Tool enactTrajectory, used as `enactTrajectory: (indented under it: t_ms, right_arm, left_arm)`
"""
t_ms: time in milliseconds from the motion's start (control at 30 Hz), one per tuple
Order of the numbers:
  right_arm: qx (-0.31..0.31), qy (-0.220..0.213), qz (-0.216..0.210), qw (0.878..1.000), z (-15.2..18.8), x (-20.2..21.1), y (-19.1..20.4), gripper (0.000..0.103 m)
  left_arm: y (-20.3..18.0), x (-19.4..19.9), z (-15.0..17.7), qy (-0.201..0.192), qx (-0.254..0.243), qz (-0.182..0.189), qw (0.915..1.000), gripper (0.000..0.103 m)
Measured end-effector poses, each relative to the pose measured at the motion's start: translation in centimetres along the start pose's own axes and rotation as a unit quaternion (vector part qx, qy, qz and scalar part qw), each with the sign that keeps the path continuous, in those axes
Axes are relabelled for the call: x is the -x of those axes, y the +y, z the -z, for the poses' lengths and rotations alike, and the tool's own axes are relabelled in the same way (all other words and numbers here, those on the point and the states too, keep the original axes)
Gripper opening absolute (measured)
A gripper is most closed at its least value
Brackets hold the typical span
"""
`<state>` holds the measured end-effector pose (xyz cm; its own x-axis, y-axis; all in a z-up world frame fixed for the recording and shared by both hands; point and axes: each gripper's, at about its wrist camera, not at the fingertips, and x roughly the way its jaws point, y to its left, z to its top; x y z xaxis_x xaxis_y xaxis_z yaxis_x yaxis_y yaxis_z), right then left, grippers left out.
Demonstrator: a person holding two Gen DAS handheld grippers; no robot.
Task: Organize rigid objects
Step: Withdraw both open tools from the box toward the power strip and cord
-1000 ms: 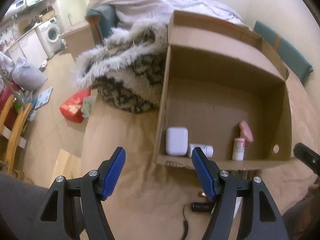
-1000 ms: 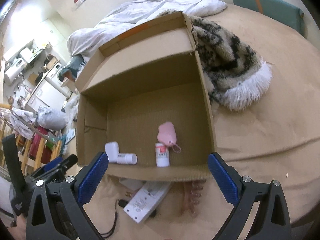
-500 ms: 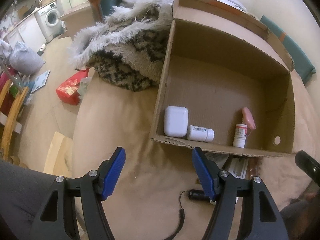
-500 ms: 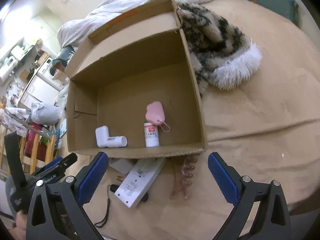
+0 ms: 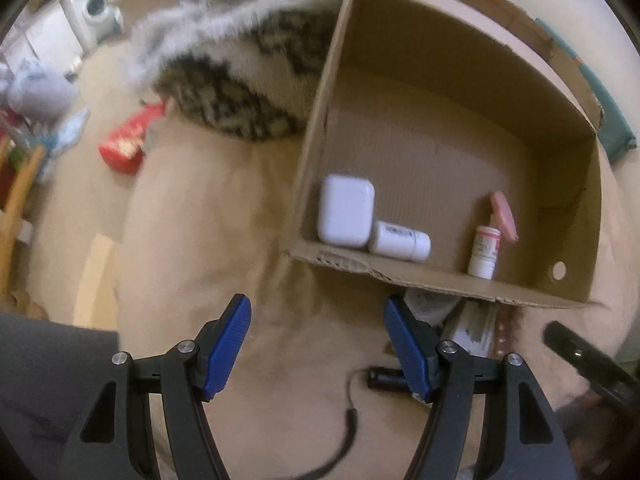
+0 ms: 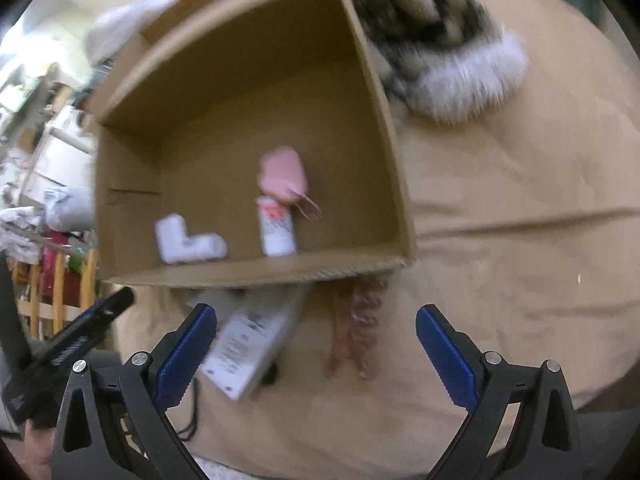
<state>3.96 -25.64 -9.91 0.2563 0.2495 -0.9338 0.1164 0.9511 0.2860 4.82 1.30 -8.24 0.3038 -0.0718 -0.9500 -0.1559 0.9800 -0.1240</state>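
Both tools have dropped and tipped downward since a second ago, so the cardboard box [image 5: 316,128] sits higher in both views. The left tool [image 5: 318,346] and right tool [image 6: 316,354] gape empty above the bed, where the white carton [image 6: 250,350] lies just outside the box.

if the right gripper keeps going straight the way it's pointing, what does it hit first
Most likely the tan bedcover, close to the pinkish spiral item lying between its open fingers, in front of the cardboard box. The right gripper holds nothing. The frame is blurred, so depth is uncertain.
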Motion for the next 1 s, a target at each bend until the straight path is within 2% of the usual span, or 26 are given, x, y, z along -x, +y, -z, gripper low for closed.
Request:
enactTrajectory:
  t_ms: [200,333,533,633,733,867,1000]
  right_arm:
    - [-0.014,0.018,-0.017,1.0,-0.6,-1.4,0.2,0.103]
    - [-0.025,0.04,-0.038,0.998,-0.4,-2.4,0.2,0.103]
    - [-0.036,0.041,-0.027,0.998,-0.2,-2.2,-0.6,0.103]
    - [-0.065,0.038,-0.032,0.997,0.1,-1.8,-2.0,0.103]
    - [-0.084,0.037,-0.033,0.995,0.2,-1.7,-3.1,0.103]
    - [-0.096,0.038,-0.041,0.994,0.1,-1.6,-3.7,0.103]
    - [-0.093,0.038,-0.046,0.994,0.0,-1.6,-3.5,0.103]
  left_arm:
    - [-0.3,-2.2,0.0,0.038,0.0,0.006,0.9992,0.066]
    - [-2.1,-3.4,0.0,0.049,-0.016,0.018,0.9985,0.066]
    - [-5.5,-4.2,0.0,0.039,-0.03,0.042,0.9979,0.066]
    - [-6.8,-4.4,-0.1,0.031,-0.036,0.039,0.9981,0.066]
    - [-7.6,-4.9,0.0,0.039,-0.046,0.042,0.9973,0.066]
    - [-7.6,-6.1,0.3,0.05,-0.041,0.037,0.9972,0.066]
    - [-6.8,-7.5,-0.1,0.048,-0.04,0.035,0.9975,0.059]
